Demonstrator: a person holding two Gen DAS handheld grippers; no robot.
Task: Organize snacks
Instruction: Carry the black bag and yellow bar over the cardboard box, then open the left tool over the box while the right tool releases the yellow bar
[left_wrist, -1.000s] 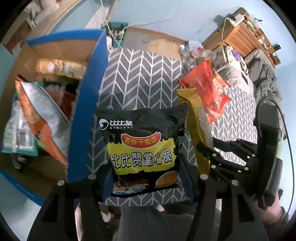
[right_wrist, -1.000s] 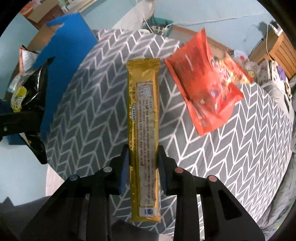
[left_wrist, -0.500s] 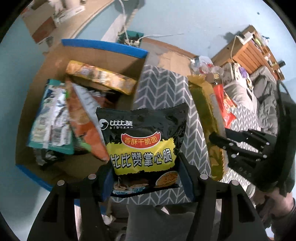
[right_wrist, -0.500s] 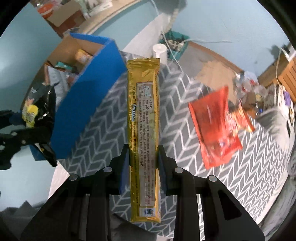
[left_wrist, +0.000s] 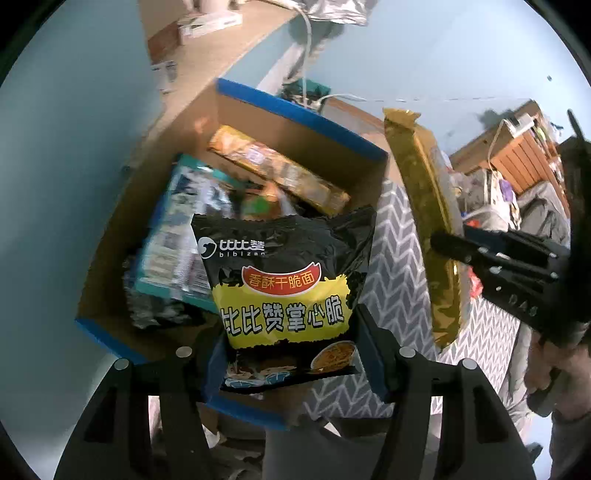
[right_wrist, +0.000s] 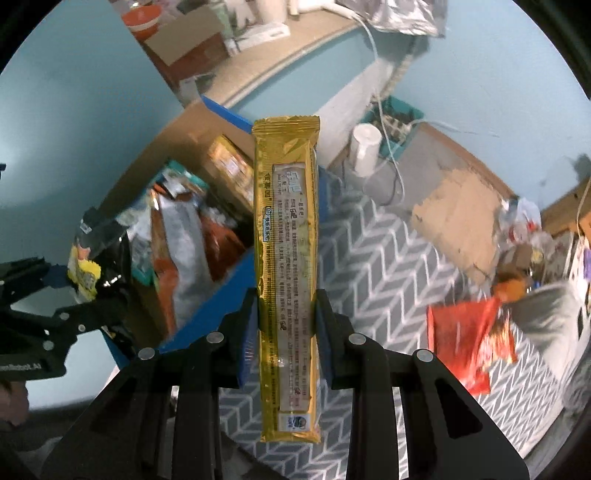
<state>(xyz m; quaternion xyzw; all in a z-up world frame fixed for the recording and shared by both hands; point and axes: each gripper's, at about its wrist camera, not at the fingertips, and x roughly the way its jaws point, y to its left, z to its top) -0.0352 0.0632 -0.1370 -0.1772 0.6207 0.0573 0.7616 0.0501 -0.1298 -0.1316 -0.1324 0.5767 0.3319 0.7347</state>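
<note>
While the left claw grasps a black noodle packet printed "bibizan" above the cardboard box of snacks ahead, the right claw is clenched on a long gold wrapper, its small print unreadable.

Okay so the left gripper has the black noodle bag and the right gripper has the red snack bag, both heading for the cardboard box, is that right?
Not quite. The right gripper holds a long gold packet, as the right wrist view shows; the red snack bag lies on the patterned cloth. The rest stands.
</note>
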